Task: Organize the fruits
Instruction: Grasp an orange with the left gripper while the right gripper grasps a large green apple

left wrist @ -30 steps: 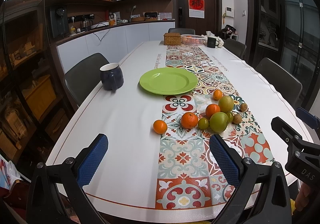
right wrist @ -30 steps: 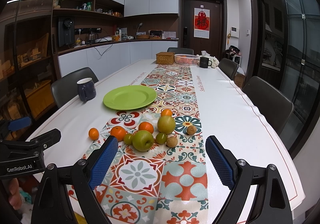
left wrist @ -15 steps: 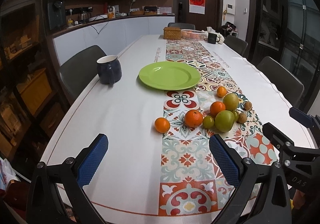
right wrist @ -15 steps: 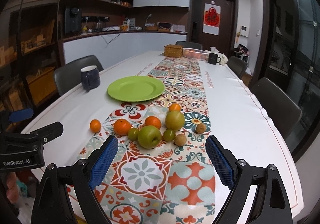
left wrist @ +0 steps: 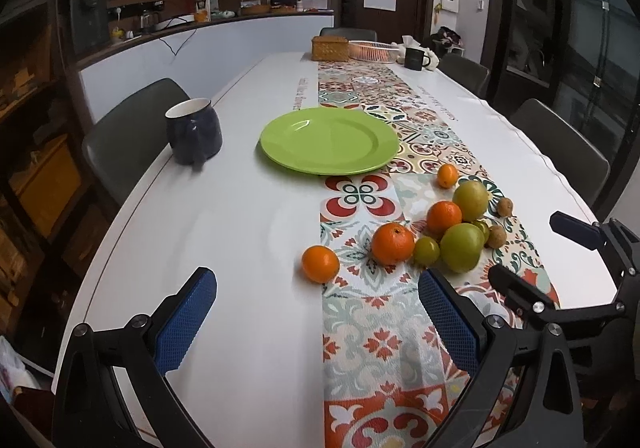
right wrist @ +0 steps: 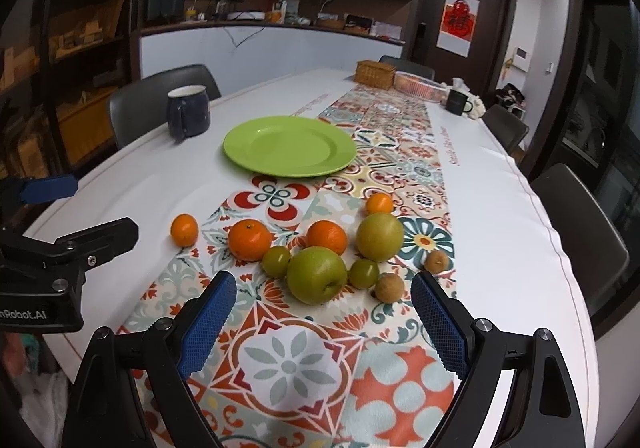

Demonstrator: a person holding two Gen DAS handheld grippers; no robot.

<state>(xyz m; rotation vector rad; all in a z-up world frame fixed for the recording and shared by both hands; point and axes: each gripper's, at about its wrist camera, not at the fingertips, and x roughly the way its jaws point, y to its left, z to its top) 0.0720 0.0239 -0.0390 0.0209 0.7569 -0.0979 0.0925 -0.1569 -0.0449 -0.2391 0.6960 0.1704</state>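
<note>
Several fruits lie loose on the patterned table runner: oranges, green apples, small green fruits and brown kiwis. A small orange (left wrist: 320,263) (right wrist: 184,229) lies furthest left, off the runner. A big green apple (right wrist: 317,274) (left wrist: 462,247) sits nearest the right gripper. A green plate (left wrist: 329,139) (right wrist: 289,146) stands empty beyond the fruit. My left gripper (left wrist: 316,322) is open and empty, just short of the small orange. My right gripper (right wrist: 324,322) is open and empty, just short of the big apple.
A dark blue mug (left wrist: 193,135) (right wrist: 188,116) stands left of the plate near the table edge. A wicker box (left wrist: 329,47), a pink basket (left wrist: 372,50) and a black mug (left wrist: 415,58) stand at the far end. Grey chairs (right wrist: 579,232) line both sides.
Both grippers have moved forward and lower toward the fruit, which now looms larger in both views. Both stay open. No fruit has moved.
</note>
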